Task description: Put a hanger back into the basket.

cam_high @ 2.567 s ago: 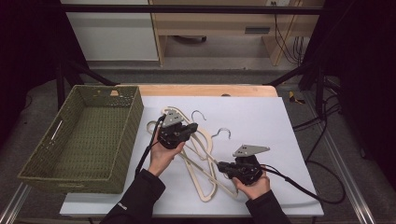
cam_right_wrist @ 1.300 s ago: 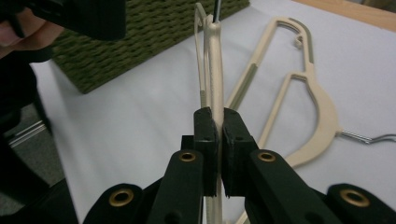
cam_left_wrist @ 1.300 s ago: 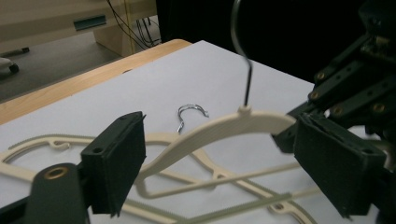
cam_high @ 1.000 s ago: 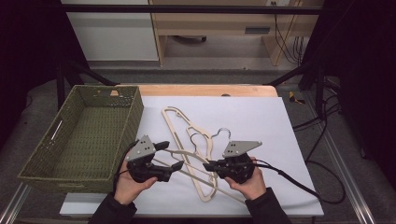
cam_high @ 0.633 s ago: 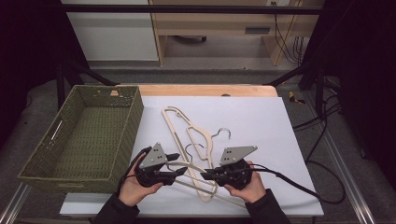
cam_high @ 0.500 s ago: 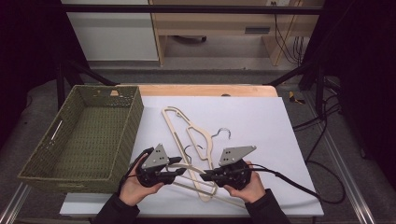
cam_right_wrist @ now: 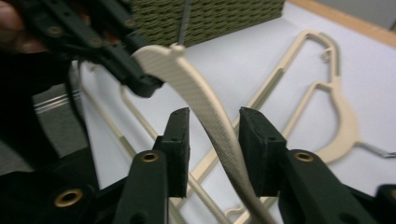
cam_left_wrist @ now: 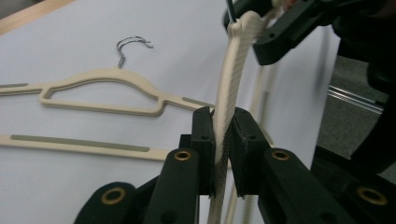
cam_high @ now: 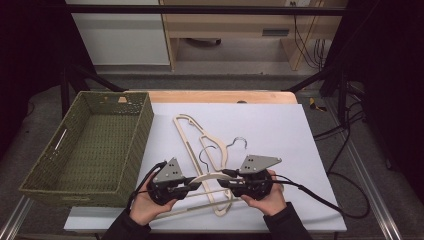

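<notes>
1. High view: both grippers meet near the table's front edge. The left gripper (cam_high: 192, 183) and the right gripper (cam_high: 226, 183) face each other across the arched neck of a cream hanger (cam_high: 212, 176), lifted off the white table (cam_high: 280, 125). Two more hangers (cam_high: 192, 137) lie flat beyond, and the green wicker basket (cam_high: 85, 145) sits well to the left. From this height I can't quite make out which jaws are biting.

2. Left gripper view: here it's plain. The jaws have just been closing, and the pads (cam_left_wrist: 204, 140) are now pinching the hanger's textured arm (cam_left_wrist: 229, 88) edge-on. The right gripper shows farther up, at the hanger's top.

3. Right gripper view: its jaws have just been opening. The hanger arm (cam_right_wrist: 210, 121) runs between the pads (cam_right_wrist: 180, 135) with daylight on either side, so nothing is gripped here.

4. The risk, as I judge it: the hanger now hangs on one narrow pinch, off to one side. It could swing or pivot in the left pads, and its metal hook could snag the hangers underneath and drag them along if it is carried low toward the basket.
</notes>
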{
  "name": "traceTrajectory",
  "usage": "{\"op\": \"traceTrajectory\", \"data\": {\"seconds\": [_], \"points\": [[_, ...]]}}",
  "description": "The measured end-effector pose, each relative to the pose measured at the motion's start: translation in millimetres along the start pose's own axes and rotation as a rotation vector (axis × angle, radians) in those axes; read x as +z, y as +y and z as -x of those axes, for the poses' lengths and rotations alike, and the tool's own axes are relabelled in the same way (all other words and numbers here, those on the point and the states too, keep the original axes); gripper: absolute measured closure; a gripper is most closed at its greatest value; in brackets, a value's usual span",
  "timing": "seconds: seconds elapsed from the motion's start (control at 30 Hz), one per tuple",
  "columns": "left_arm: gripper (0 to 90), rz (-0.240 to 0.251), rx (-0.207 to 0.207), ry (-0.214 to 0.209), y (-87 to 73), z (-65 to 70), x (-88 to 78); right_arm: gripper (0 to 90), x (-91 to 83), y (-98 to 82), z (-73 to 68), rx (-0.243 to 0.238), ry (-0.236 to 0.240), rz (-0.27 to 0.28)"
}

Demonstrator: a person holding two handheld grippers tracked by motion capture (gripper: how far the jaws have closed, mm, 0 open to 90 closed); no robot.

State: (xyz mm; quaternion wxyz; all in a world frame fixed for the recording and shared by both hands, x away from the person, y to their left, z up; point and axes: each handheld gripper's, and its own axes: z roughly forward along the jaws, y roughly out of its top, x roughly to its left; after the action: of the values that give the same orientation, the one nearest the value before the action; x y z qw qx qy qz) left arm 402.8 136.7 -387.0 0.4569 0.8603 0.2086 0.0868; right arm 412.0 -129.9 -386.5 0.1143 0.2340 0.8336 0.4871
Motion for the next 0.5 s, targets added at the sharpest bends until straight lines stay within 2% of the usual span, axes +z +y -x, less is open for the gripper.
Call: {"op": "traceTrajectory", "data": {"seconds": [0.07, 0.17, 0.23, 0.37, 0.5], "points": [[83.9, 0.001, 0.001, -0.021, 0.5, 2.9, 1.0, 55.5, -0.6, -0.5, 0.2, -0.012, -0.013, 0.016], [85.6, 0.003, 0.005, -0.023, 1.4, 7.0, 1.7, 52.6, -2.9, -1.4, 2.2, -0.006, -0.013, 0.022], [85.7, 0.004, 0.007, -0.007, 2.0, 8.6, 0.7, 48.4, -5.6, -2.2, 4.3, 0.006, -0.01, 0.03], [85.8, 0.035, -0.004, 0.03, 3.8, 7.5, -7.4, 39.6, -14.3, -3.9, 9.5, 0.028, -0.04, 0.064], [85.7, 0.078, -0.011, 0.093, 6.7, 8.3, -18.2, 30.6, -24.7, -6.4, 16.2, 0.054, -0.096, 0.105]]}}
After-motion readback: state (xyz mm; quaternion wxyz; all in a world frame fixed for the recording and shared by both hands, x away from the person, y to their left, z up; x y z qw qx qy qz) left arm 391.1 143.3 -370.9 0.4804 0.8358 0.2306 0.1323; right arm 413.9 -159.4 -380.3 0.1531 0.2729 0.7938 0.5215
